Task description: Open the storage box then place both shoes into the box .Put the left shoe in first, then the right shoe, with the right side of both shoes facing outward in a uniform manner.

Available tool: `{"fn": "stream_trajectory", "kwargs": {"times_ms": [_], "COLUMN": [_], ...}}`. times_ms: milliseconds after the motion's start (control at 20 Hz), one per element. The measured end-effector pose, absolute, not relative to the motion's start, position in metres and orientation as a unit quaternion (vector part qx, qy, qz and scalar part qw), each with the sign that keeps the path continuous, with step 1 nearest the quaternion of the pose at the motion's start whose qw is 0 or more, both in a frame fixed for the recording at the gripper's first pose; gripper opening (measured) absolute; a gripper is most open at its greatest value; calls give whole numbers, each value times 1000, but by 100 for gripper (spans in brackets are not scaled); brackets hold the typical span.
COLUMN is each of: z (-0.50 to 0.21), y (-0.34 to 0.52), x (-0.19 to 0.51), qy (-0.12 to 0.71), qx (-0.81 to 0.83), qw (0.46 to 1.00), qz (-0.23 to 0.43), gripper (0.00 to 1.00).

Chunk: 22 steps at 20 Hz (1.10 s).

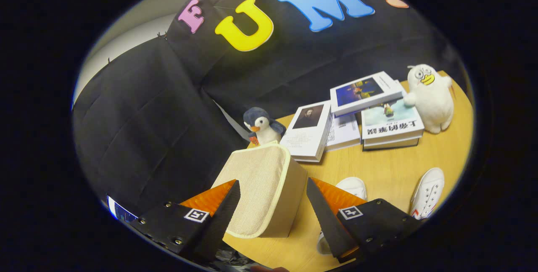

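Gripper (273, 204) fingers spread, straddling closed beige storage box (262, 188) without gripping; both white shoes (428, 192) on table (391, 171), nothing done.

The storage box (260, 188) sat between the claw's (273, 211) spread fingers; books (357, 116) lay beyond, shoes (428, 192) to the right.

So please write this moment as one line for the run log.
phase: box not opened | gripper: open, fingers either side of beige storage box, no contact seen | two white shoes on table, beyond fingers
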<state>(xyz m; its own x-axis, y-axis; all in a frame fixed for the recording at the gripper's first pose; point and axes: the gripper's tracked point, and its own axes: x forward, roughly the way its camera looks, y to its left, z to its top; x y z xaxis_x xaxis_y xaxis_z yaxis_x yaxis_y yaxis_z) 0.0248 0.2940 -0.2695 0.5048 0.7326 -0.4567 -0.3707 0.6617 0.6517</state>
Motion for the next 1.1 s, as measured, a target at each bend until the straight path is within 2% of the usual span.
{"fn": "stream_trajectory", "kwargs": {"times_ms": [300, 600, 650, 800, 850, 950, 1050, 1100], "z": [-324, -334, -331, -324, -316, -307, -297, -289], "y": [339, 363, 364, 368, 361, 365, 366, 366], "x": [16, 12, 12, 19, 23, 23, 22, 22], "qy": [439, 472, 474, 472, 469, 478, 482, 480], "qx": [278, 333, 346, 372, 378, 392, 385, 382], "qw": [776, 729, 723, 715, 717, 702, 701, 702], "qz": [358, 367, 366, 357, 350, 353, 358, 362], "gripper": [96, 96, 92, 68, 43, 16, 6, 5]}}
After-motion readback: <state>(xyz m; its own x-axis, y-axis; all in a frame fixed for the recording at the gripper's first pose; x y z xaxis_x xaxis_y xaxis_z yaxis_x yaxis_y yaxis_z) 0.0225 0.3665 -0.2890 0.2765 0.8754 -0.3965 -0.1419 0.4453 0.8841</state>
